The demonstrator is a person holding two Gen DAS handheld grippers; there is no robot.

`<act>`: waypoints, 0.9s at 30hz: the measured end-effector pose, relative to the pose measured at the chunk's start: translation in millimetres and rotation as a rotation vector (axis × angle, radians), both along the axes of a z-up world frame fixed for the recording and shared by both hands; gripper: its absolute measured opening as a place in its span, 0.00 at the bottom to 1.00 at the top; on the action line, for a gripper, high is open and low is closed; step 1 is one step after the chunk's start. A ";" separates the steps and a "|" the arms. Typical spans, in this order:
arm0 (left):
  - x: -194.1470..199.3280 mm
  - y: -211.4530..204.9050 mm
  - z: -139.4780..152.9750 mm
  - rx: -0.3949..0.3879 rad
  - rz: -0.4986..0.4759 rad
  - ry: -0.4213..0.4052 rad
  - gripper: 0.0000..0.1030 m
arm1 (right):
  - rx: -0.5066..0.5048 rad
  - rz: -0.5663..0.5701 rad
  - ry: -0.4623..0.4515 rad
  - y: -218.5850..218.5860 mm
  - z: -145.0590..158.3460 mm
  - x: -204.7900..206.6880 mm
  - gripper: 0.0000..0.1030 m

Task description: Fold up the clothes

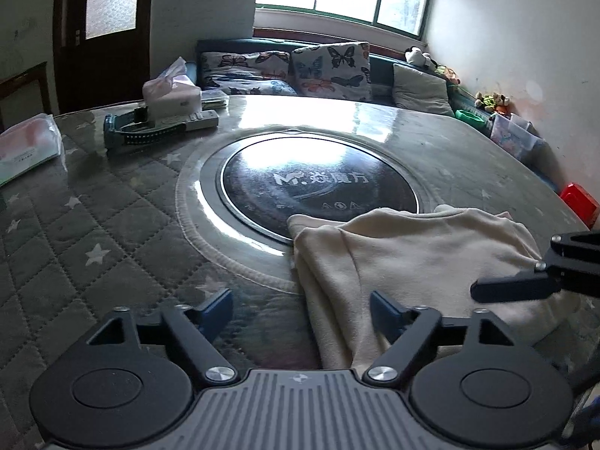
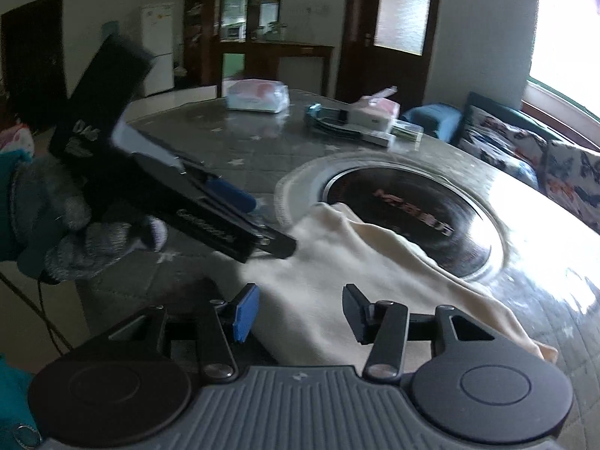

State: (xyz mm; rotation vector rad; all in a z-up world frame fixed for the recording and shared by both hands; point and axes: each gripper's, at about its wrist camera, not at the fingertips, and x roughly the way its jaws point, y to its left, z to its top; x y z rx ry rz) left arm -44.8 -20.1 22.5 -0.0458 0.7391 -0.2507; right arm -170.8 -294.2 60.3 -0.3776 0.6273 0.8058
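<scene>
The left tool (image 1: 302, 309) stands released, its blue-padded fingers (image 1: 217, 309) spread wide above the bench (image 1: 93, 225); the left one is over the quilted cover, the right one over the edge of the cream garment (image 1: 412, 258), neither pressing on cloth. The right tool (image 2: 296, 311) also stands released, jaws parted with the garment (image 2: 322, 300) below them and nothing clamped. In the left wrist view only a dark finger of the right tool (image 1: 513, 288) enters at 3 o'clock, the rest cut off by the frame. The garment lies partly folded at the near edge of the bench, its far corner lapping onto the round dark glass plate (image 1: 318, 183) set in the middle. Its near part is hidden behind both tool bodies. In the right wrist view the left tool (image 2: 262, 221) shows at 9 o'clock, blurred, gripped by a gloved hand (image 2: 71, 225). At 11 o'clock in the left view sit a tissue box (image 1: 172, 93) and what may be a remote control (image 1: 195, 120), hard to make out in the glare.
</scene>
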 end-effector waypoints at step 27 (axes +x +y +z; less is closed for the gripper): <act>3.0 37.8 8.1 -0.238 0.190 0.071 0.94 | -0.193 0.159 -0.118 70.1 -27.8 -21.6 0.45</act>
